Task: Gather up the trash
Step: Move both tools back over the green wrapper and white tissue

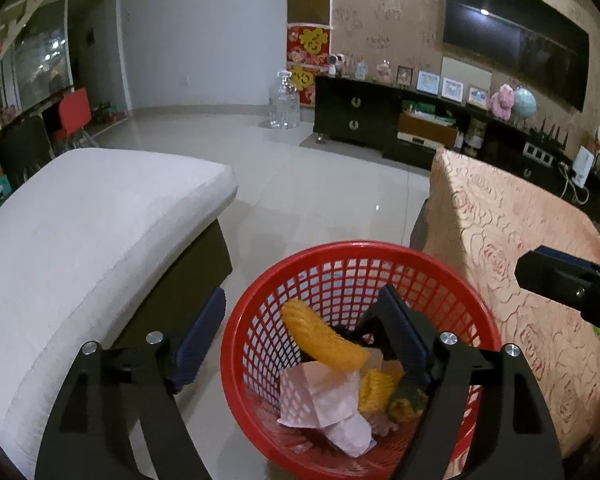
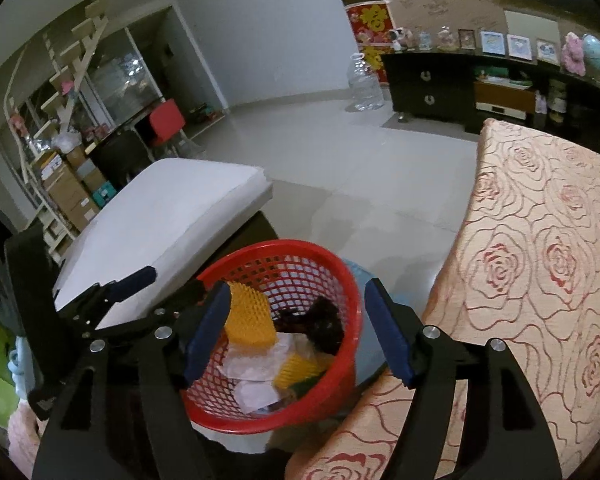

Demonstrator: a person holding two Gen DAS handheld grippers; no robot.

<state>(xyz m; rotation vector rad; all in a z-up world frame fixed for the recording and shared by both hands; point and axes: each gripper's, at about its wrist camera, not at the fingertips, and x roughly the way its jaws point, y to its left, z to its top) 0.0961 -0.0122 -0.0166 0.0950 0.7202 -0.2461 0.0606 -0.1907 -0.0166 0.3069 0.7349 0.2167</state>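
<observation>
Red plastic basket (image 1: pixel 472 300) already holds the trash beneath both spread, empty hand-held grippers, left (image 1: pixel 300 336) and right (image 2: pixel 296 328), so the next move likely calls for seeking more litter.

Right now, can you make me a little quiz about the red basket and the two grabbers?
1. True or false: the red mesh basket is empty.
2. What is the left gripper holding: A yellow foam net, B paper, C nothing?
3. Which cushion lies beside the basket near the right gripper?

Key: 1 false: yellow foam netting and crumpled paper lie inside. 2 C. 3 the rose-patterned cushion.
</observation>
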